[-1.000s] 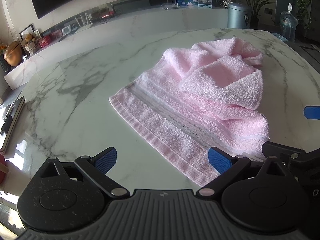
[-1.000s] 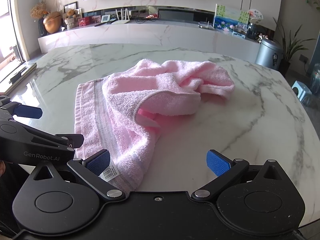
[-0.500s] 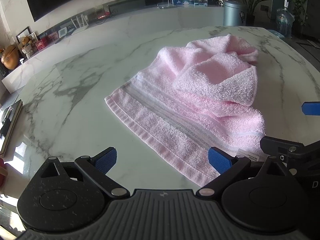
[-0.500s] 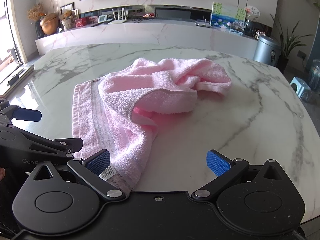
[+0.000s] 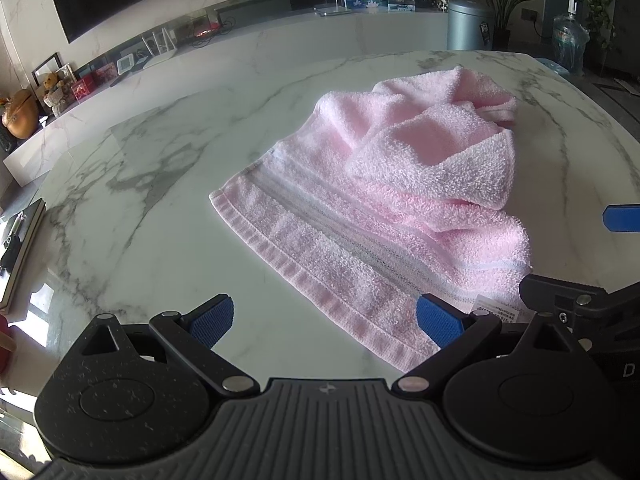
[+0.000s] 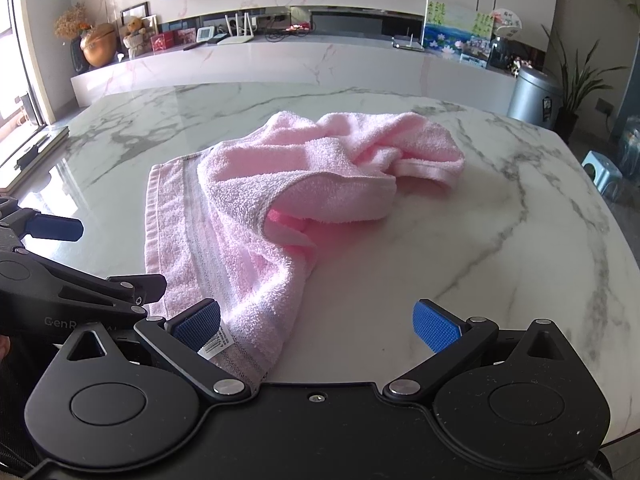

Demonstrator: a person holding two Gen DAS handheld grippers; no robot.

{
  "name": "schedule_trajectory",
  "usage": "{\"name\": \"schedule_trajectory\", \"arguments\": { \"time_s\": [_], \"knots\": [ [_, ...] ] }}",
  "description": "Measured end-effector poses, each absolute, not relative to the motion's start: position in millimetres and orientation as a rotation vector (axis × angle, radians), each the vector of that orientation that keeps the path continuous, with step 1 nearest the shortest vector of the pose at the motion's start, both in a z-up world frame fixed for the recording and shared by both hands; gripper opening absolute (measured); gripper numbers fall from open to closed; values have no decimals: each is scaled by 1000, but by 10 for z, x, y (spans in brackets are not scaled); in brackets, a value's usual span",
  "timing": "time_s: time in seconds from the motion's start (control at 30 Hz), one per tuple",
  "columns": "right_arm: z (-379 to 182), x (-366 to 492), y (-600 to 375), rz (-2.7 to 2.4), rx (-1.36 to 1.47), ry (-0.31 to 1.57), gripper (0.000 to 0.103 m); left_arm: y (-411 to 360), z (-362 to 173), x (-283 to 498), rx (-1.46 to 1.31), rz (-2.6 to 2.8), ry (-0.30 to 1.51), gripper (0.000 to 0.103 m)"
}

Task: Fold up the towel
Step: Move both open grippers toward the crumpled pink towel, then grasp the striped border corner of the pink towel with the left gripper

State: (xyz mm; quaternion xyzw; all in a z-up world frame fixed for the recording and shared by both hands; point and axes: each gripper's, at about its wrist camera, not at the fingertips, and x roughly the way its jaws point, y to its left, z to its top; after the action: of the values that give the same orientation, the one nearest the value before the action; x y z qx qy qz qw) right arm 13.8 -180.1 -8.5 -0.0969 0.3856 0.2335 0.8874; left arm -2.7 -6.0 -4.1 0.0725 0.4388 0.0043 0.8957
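A pink towel (image 5: 384, 200) lies crumpled on the white marble table (image 5: 160, 184), with one striped end spread flat towards me and the far part bunched up. It also shows in the right wrist view (image 6: 280, 200). My left gripper (image 5: 324, 318) is open and empty, its right pad at the towel's near corner by the white label (image 5: 494, 310). My right gripper (image 6: 316, 322) is open and empty, its left pad touching the same corner beside the label (image 6: 216, 346). Each gripper shows at the edge of the other's view.
The table's right edge (image 6: 612, 216) drops to the floor, where a grey bin (image 6: 532, 98), a plant and a small blue stool (image 6: 602, 168) stand. A long marble sideboard (image 6: 280, 64) with ornaments runs behind the table. A dark book-like object (image 5: 18, 248) lies off the left edge.
Both grippers have drawn back and risen slightly, so the towel sits a little farther off in both views. The towel has not moved. Both grippers stay open.
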Motion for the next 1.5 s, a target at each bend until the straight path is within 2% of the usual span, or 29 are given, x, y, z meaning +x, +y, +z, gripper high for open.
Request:
{"name": "schedule_trajectory", "arguments": {
  "time_s": [0.67,0.8,0.97,1.03,1.1,1.17,1.23,1.37,1.5],
  "knots": [
    [-19,268,-2111,406,-116,808,102,-304,-7,-115,209,-154,877,99],
    [16,293,-2166,398,-122,802,96,-403,-28,-109,213,-268,894,99],
    [62,308,-2225,395,-142,789,95,-533,-71,-61,219,-362,921,95],
    [66,311,-2246,392,-145,790,95,-582,-97,-32,222,-387,928,89],
    [60,310,-2261,391,-146,795,95,-622,-142,6,225,-399,947,62],
    [57,306,-2272,391,-147,798,95,-644,-200,41,221,-400,979,54],
    [57,302,-2275,392,-150,799,95,-642,-228,32,228,-389,989,49],
    [52,314,-2258,405,-162,802,95,-559,-233,8,215,-382,1006,22],
    [59,336,-2209,438,-200,793,94,-361,-165,9,147,-378,1017,13]
  ]
}}
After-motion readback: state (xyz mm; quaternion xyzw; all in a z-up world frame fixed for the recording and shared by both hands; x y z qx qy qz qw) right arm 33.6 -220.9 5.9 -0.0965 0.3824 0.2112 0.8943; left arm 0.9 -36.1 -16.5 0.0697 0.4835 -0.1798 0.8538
